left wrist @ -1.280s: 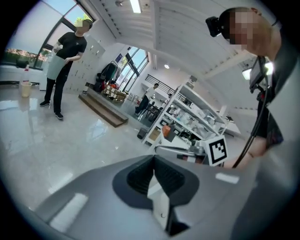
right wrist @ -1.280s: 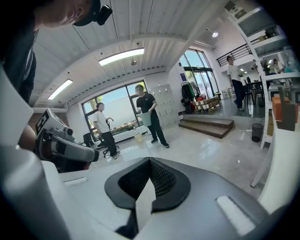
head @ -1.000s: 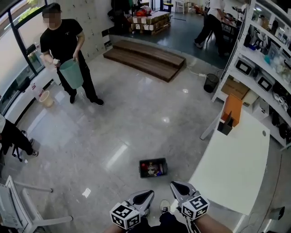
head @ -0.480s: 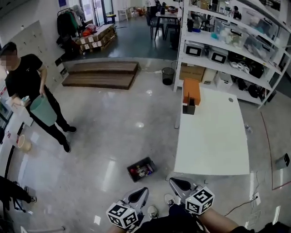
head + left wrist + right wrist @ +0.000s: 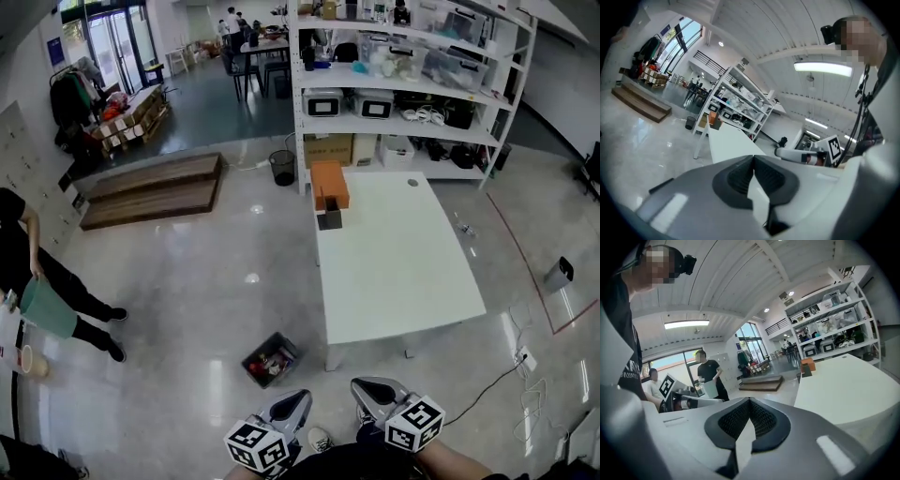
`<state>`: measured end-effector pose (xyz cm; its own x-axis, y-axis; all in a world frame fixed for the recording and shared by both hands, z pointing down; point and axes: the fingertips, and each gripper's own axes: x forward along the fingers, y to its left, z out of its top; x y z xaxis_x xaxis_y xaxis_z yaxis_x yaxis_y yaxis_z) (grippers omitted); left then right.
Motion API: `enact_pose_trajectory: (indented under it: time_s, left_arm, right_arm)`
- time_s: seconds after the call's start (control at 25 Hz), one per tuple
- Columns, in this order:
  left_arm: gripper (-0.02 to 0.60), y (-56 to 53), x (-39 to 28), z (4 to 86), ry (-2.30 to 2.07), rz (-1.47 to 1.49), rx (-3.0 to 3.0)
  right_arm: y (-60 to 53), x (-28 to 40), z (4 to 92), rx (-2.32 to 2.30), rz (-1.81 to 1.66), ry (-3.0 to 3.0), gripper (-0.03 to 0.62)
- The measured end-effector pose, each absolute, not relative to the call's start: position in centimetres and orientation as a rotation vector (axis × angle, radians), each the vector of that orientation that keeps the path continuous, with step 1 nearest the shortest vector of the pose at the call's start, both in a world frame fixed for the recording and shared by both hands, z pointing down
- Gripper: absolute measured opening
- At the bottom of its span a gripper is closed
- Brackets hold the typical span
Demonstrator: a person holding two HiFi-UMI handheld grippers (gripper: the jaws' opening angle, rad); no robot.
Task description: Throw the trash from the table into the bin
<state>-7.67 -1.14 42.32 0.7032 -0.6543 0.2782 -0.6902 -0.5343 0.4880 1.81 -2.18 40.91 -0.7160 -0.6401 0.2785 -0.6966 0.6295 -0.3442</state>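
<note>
Person [image 5: 42,277] with green bucket [image 5: 47,309] far left. Bin [image 5: 287,343] on floor just beside table's near corner, trash [image 5: 271,362] inside. Left gripper [image 5: 296,403] clenched, empty. Right gripper [image 5: 368,387] clenched, empty. White table [image 5: 403,272] rightward, orange box [image 5: 329,184] at its far end.

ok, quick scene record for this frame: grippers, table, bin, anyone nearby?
left gripper: fingers together, nothing between them
right gripper: fingers together, nothing between them
table: white, orange box at its far end
bin: small, dark, on the floor off the table's near left corner, trash inside
bystander: left edge of head view, holding a green bucket
</note>
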Motion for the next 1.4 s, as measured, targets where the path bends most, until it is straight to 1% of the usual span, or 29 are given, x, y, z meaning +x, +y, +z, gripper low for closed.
enact_pose_trajectory:
  time_s: [0.36, 0.92, 1.2, 1.4]
  left_arm:
    - [0.009, -0.1, -2.1, 41.1, -0.929, 0.102, 2.408]
    - [0.009, 2.0, 6.0, 39.4, -1.002, 0.091, 2.406]
    - [0.009, 3.1, 8.2, 38.2, -1.021, 0.075, 2.411]
    - [0.009, 3.5, 8.4, 37.9, -1.046, 0.072, 2.408]
  right_arm:
    - [0.6, 7.8, 40.2, 1.252, 0.655, -2.695, 0.000]
    - [2.6, 15.0, 38.6, 1.144, 0.682, -2.779, 0.000]
    - [3.7, 16.7, 37.6, 1.085, 0.669, -2.802, 0.000]
    - [4.1, 16.9, 37.4, 1.062, 0.667, -2.815, -0.001]
